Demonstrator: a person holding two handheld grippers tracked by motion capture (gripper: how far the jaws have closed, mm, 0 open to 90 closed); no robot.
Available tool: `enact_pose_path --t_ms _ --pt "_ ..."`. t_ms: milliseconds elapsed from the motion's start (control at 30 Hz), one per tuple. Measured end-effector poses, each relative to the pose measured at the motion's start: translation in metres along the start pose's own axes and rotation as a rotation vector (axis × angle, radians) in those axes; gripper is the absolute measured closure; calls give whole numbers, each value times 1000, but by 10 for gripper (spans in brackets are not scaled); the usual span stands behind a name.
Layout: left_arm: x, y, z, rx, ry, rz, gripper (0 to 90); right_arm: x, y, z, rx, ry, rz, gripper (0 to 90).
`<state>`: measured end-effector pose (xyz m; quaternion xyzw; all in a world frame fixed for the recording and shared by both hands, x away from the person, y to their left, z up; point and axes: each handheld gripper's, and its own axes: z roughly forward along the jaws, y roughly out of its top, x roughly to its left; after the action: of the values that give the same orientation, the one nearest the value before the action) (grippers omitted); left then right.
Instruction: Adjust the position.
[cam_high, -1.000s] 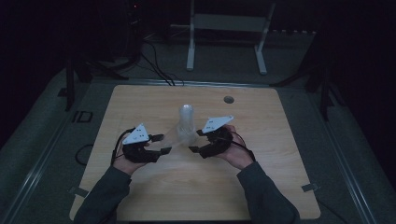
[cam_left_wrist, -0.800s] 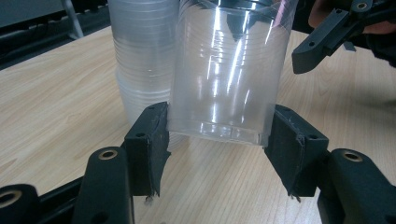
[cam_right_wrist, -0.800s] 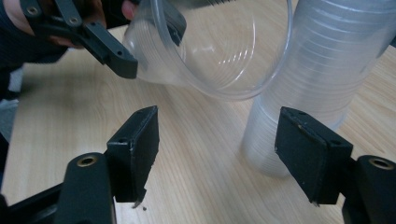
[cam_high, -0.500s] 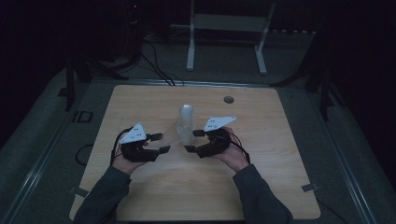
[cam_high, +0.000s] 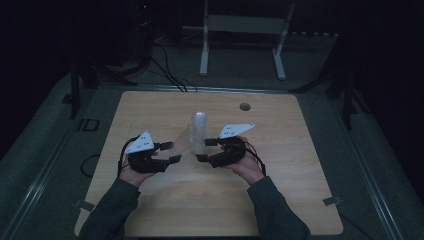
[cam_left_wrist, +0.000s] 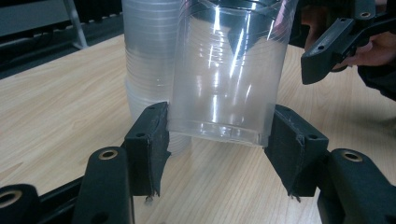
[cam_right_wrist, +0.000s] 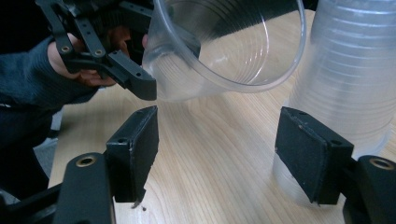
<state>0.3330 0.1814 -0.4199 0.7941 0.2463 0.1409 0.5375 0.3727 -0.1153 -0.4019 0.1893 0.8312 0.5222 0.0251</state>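
A tall stack of clear plastic cups (cam_high: 200, 129) stands upright at the table's middle. My left gripper (cam_high: 171, 152) is shut on a single clear cup (cam_high: 184, 142), which tilts with its mouth toward the stack. In the left gripper view both pads (cam_left_wrist: 154, 140) press on that cup's base (cam_left_wrist: 229, 70), and the stack (cam_left_wrist: 147, 56) rises just behind it. My right gripper (cam_high: 205, 150) stands open right of the stack's foot. In the right gripper view its jaws (cam_right_wrist: 217, 149) hold nothing, the stack (cam_right_wrist: 350, 70) stands behind the right pad, and the held cup (cam_right_wrist: 224, 46) hangs above.
The wooden table (cam_high: 280, 190) has a round hole (cam_high: 245, 106) near its far edge. A white metal stand (cam_high: 245, 25) and cables (cam_high: 170, 75) lie on the dark floor beyond. Both forearms in dark sleeves (cam_high: 115, 205) come in from the near edge.
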Motion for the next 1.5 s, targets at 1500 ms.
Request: enact_pose_path --t_ms 1500 --pt "-4 1 -3 -146 -48 -31 416 -8 15 12 -287 233 185 225"
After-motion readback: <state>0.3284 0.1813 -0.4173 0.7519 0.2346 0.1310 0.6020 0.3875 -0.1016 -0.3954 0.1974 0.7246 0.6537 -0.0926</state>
